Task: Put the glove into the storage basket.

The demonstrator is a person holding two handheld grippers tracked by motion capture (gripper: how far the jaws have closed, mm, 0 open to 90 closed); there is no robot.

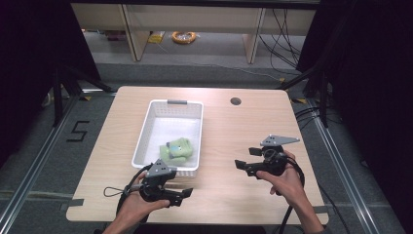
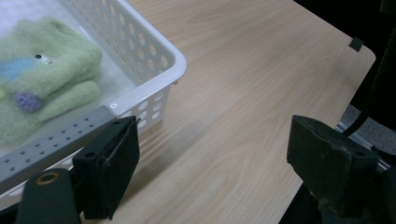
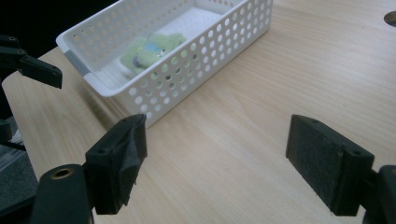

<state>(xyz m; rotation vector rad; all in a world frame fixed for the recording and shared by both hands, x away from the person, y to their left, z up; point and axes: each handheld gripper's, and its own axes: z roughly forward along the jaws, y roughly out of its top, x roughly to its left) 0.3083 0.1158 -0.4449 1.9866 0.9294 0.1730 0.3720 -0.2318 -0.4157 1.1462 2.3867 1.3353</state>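
Where perforated white plastic basket (image 1: 146, 127) walls enclose, fuzzy green plush toy (image 1: 177, 150)

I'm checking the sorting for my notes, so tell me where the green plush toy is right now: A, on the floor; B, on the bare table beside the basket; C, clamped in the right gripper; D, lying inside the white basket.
D: the green plush toy lies inside the white basket, and both grippers' jaws stand open with nothing between them.

The right claw (image 3: 215, 163) stands wide, nothing between its jaws, over the bare bench (image 3: 261, 84). Beyond lies a white basket (image 3: 187, 79) holding a green plush toy (image 3: 149, 51).
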